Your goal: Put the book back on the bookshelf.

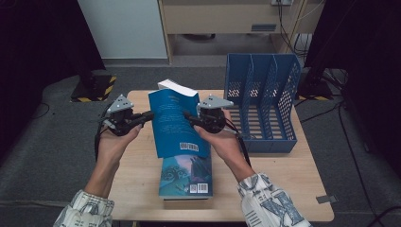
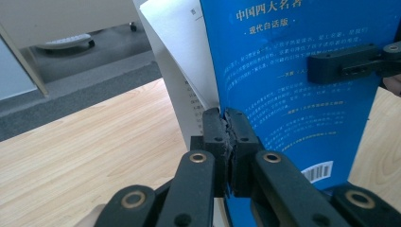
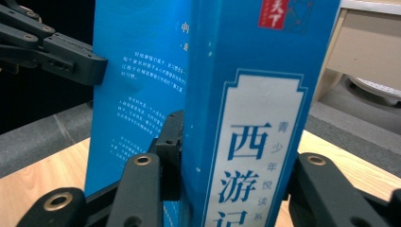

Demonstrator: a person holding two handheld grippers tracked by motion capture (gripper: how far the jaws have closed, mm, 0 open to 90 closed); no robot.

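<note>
Two books are in play on the wooden table (image 1: 288,189): a blue paperback (image 1: 176,124) held up off the surface between both grippers, and a second book (image 1: 186,176) with a dark illustrated cover lying flat beneath it, its upper part covered by the raised one. In the high view the lifted paperback's white page block peeks out at its top edge, and the back cover with a barcode faces the camera.

Much is cut off close up. In the right gripper view the spine's white label with large Chinese characters runs out of frame at the bottom, and the small print on the back cover is too blurred to read. In the left gripper view the cover's top and right edge are cropped, and a few pages fan away from the cover.

Left gripper (image 2: 228,126): its jaws are pressed nearly together, pinching the thin back cover at its edge. Right gripper (image 3: 227,142): its jaws stand wide, straddling the whole thickness of the paperback at the spine, pads against both covers.

Just right of the right hand stands a blue perforated file rack (image 1: 265,101) with upright dividers, apart from the book.
</note>
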